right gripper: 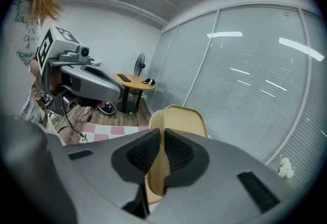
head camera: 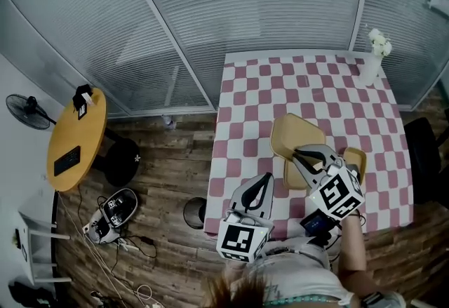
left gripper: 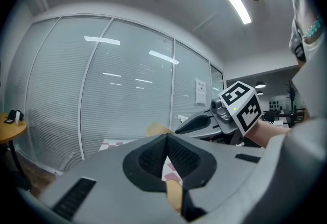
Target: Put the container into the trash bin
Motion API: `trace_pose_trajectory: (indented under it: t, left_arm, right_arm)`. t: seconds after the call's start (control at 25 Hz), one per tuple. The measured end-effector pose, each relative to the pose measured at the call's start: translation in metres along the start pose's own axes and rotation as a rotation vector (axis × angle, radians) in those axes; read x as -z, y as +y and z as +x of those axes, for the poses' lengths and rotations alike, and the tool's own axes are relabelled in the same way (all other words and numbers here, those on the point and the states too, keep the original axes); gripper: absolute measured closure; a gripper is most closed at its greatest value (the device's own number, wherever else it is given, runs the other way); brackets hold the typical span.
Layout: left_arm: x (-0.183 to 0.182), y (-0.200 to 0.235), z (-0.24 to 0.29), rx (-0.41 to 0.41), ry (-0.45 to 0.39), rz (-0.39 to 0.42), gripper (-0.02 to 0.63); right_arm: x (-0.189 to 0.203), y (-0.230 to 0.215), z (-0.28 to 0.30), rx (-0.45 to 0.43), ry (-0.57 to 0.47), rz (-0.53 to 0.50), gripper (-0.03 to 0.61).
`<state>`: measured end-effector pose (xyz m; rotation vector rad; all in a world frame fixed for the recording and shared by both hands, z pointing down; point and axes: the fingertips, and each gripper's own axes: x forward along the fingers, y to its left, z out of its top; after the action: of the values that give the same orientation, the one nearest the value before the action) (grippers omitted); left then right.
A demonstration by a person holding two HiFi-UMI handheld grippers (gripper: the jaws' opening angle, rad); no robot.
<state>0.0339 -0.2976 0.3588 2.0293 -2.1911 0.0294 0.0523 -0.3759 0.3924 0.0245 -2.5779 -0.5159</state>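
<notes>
Over the checkered table, the right gripper is clamping the single tan container by its wall, the box jutting just ahead. The left gripper is hovering beside it, jaws pressed together. One trash bin is standing on the floor.

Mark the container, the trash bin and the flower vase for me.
container (head camera: 298, 135), head view, middle of its upper half
trash bin (head camera: 194, 214), head view, its dark mouth
flower vase (head camera: 367, 74), head view, white body
</notes>
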Motion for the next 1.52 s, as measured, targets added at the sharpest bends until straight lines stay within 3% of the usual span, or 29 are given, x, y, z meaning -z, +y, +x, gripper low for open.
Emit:
trace_pose_trajectory:
  t: [0.28, 0.44, 0.68, 0.96, 1.12, 1.52]
  left_arm:
    - [0.009, -0.008, 0.012, -0.036, -0.009, -0.013, 0.607]
    - [0.014, -0.002, 0.003, -0.072, -0.011, -0.022, 0.607]
    - [0.011, 0.040, -0.039, -0.116, -0.041, -0.052, 0.607]
    - [0.013, 0.121, -0.137, -0.189, -0.061, -0.048, 0.607]
    - [0.016, 0.167, -0.199, -0.229, -0.068, -0.038, 0.607]
    - [0.038, 0.247, -0.338, -0.369, -0.078, -0.078, 0.607]
  right_arm:
    - [0.016, -0.002, 0.009, -0.050, -0.053, 0.006, 0.555]
    - [0.019, 0.009, 0.025, -0.095, -0.028, -0.012, 0.555]
    - [-0.020, 0.046, 0.056, -0.139, -0.054, -0.047, 0.555]
    - [-0.095, 0.132, 0.108, -0.168, -0.093, -0.080, 0.555]
    - [-0.143, 0.200, 0.144, -0.236, -0.142, -0.091, 0.557]
    - [-0.224, 0.349, 0.204, -0.372, -0.170, -0.153, 0.557]
